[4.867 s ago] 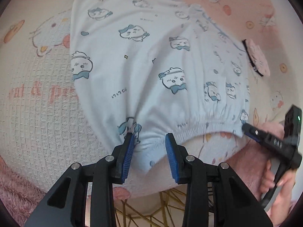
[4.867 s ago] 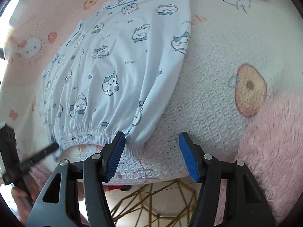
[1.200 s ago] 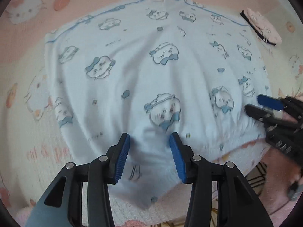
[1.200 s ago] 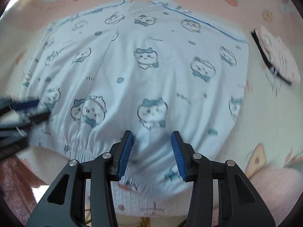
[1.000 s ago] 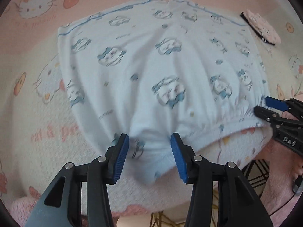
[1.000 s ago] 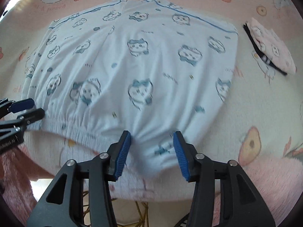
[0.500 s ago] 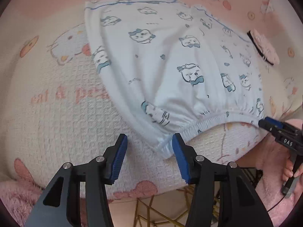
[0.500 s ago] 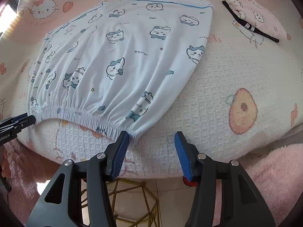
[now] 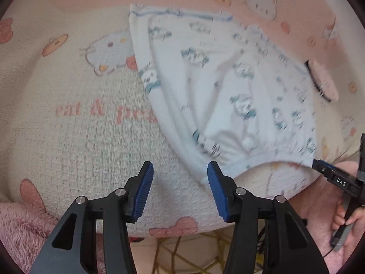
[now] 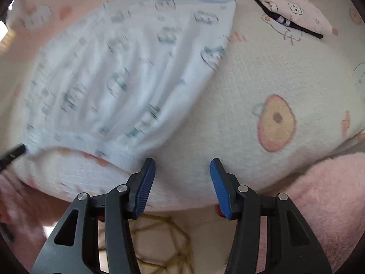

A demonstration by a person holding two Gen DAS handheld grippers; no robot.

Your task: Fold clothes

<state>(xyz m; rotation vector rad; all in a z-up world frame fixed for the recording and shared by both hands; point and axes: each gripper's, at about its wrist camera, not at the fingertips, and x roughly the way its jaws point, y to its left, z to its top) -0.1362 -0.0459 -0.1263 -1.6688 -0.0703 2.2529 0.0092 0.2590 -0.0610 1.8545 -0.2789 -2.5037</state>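
Shorts (image 9: 228, 96) in pale blue with a cartoon print are lying flat on the table (image 9: 68, 118), which is wearing a cream and pink cat-print cover (image 10: 262, 86). Their gathered waistband is sitting along the near edge of the table, and the blue-trimmed leg hems are reaching toward the far edge.

I am holding my left tool (image 9: 180, 190) over the near edge, just off the left corner of the waistband. Its blue pads are standing apart with nothing between them; the right-hand pad is hovering just beside the waistband corner, and I cannot tell whether it is touching the cloth.

I am holding my right tool (image 10: 182, 185) over the near edge at the other corner of the waistband. Its pads are also standing apart and gripping nothing; the left-hand pad is sitting right beside that corner, with only bare cover showing between the two pads. In the left view this tool is showing at the right edge of the picture, gripped in a hand (image 9: 344, 217).

A small pink folded garment (image 10: 294, 6) with a dark edge is lying near the far right corner of the table, well apart from the shorts. Pink fluffy fabric (image 10: 319, 194) is hanging beside the near right corner. Both views are blurring over the shorts.
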